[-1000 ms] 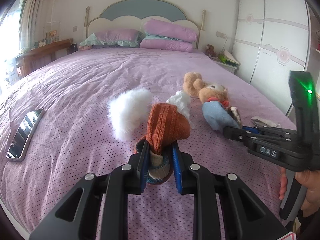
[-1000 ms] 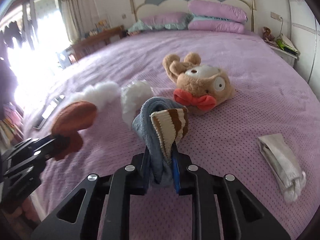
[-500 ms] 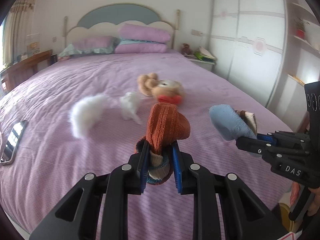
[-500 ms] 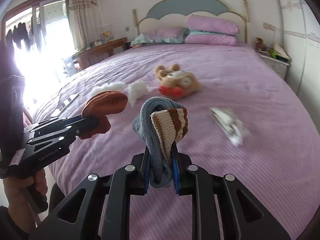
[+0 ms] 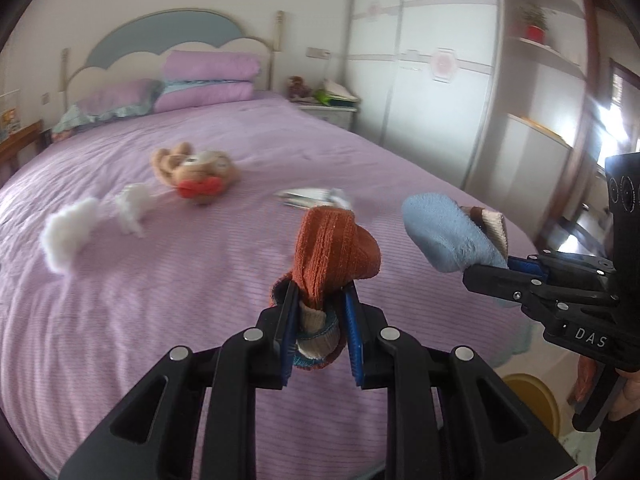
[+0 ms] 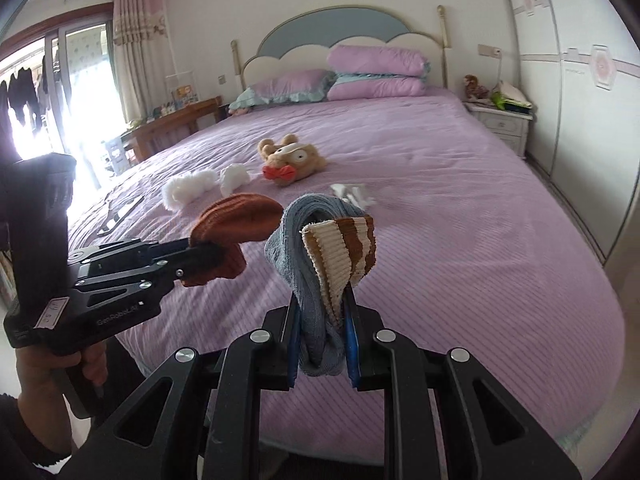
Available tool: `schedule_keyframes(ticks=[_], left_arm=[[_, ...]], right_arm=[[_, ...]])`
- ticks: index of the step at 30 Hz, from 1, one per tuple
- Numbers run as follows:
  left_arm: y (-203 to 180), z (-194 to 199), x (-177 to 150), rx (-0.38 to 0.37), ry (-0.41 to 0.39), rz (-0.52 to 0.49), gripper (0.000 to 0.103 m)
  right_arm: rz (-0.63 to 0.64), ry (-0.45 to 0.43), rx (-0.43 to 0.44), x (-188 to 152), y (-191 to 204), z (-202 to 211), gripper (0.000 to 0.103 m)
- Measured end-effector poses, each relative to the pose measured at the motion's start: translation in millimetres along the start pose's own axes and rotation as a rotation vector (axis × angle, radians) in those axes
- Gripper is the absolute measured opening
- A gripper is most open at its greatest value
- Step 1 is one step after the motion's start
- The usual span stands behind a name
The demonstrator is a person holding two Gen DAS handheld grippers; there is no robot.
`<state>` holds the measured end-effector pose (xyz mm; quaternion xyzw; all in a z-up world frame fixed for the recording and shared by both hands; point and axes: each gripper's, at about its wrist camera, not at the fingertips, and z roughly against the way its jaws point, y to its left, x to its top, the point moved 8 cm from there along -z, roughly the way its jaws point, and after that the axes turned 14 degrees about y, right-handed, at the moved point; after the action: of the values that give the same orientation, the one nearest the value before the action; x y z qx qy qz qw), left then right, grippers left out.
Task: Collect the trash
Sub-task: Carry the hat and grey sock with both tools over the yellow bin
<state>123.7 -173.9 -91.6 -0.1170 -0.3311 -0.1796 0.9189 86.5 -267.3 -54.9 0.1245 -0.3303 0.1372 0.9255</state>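
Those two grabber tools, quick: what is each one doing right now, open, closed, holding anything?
Left gripper: closed on an orange sock.
Right gripper: closed on a blue sock.

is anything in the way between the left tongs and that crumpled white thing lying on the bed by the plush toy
Yes: the left tongs are already full, shut on an orange sock. On the bed itself nothing visible lies between them and the crumpled white thing.

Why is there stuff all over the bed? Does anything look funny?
Yes. White fluffy stuffing clumps lie loose on the purple bedspread beside a plush toy, as if spilled from it. A crumpled pale sock lies nearby, and a phone sits by the edge.
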Motion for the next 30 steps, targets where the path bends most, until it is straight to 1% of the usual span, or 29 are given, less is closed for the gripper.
schedule_keyframes(ticks=[4,9,15,20,24,30], left_arm=[[-28.7,-6.5,-4.9,-0.054,0.022,-0.047,0.022],[-71.0,-17.4,-12.9,-0.115,0.049,-0.119,0.022],[-134.5,-34.0,-31.0,-0.220,0.104,-0.225,0.022],[-180.2,-41.5,-45.6,-0.282,0.135,-0.305,0.022],[-219.8,-49.0,-62.6,-0.331,0.171,-0.389,0.022],[-272.8,-64.8,-104.7,-0.394,0.260,-0.493,0.022]], right_arm=[[-0.032,-0.014,-0.027,-17.8,-15.5,17.1,0.018],[-0.090,-0.018,-0.056,-51.0,-37.6,38.0,0.018],[-0.196,-0.026,-0.085,-100.8,-65.1,66.6,0.018],[-0.283,-0.031,-0.146,-138.1,-85.4,90.2,0.018],[-0.366,-0.019,-0.194,-176.9,-105.7,108.6,0.018],[-0.485,0.018,-0.253,-236.8,-122.4,128.3,0.018]])
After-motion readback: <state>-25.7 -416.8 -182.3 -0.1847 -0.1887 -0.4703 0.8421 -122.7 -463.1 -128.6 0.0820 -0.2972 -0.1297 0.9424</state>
